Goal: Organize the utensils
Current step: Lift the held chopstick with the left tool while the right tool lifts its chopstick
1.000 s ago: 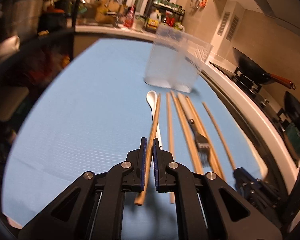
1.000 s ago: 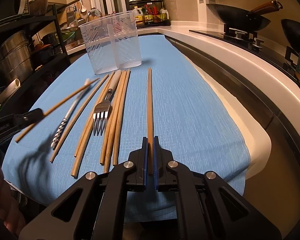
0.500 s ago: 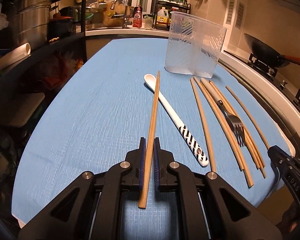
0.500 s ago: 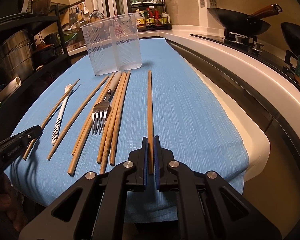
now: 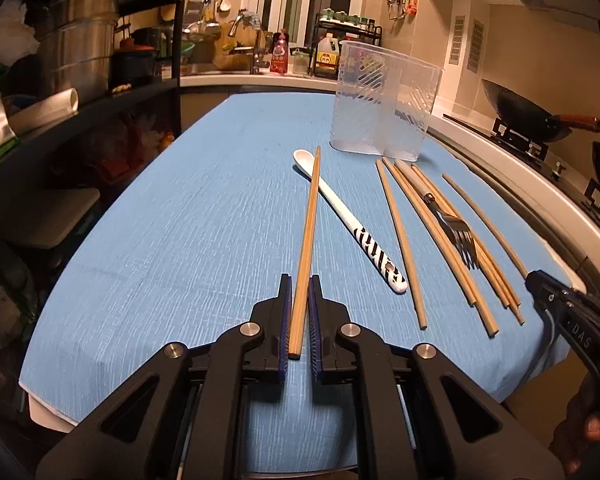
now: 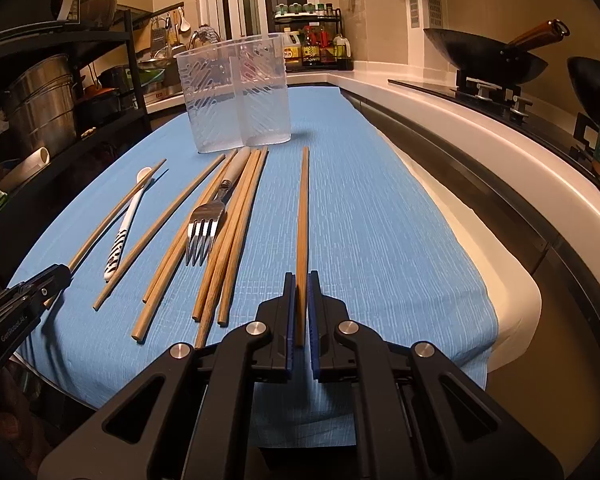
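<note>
My left gripper (image 5: 299, 282) is shut on the near end of a wooden chopstick (image 5: 309, 220). It points away over the blue cloth (image 5: 180, 240), and its far tip reaches the bowl of a white spoon (image 5: 352, 220) with a striped handle. My right gripper (image 6: 300, 280) is shut on another chopstick (image 6: 302, 216) lying straight ahead on the cloth. Between them lie several loose chopsticks (image 6: 236, 216) and a fork (image 6: 204, 228). A clear two-compartment holder (image 6: 238, 96) stands upright beyond them, nothing visible inside it. The left gripper (image 6: 56, 276) also shows low at the left in the right wrist view.
A white counter edge (image 6: 480, 152) runs along the right of the cloth, with a wok (image 6: 488, 56) on the stove behind it. A dark shelf rack with steel pots (image 5: 80, 48) stands at the left. Bottles and a sink line the back counter.
My left gripper has come down and swung with its chopstick, which was lifted over the spoon and now lies low along the cloth. The right gripper and its chopstick have stayed put.
</note>
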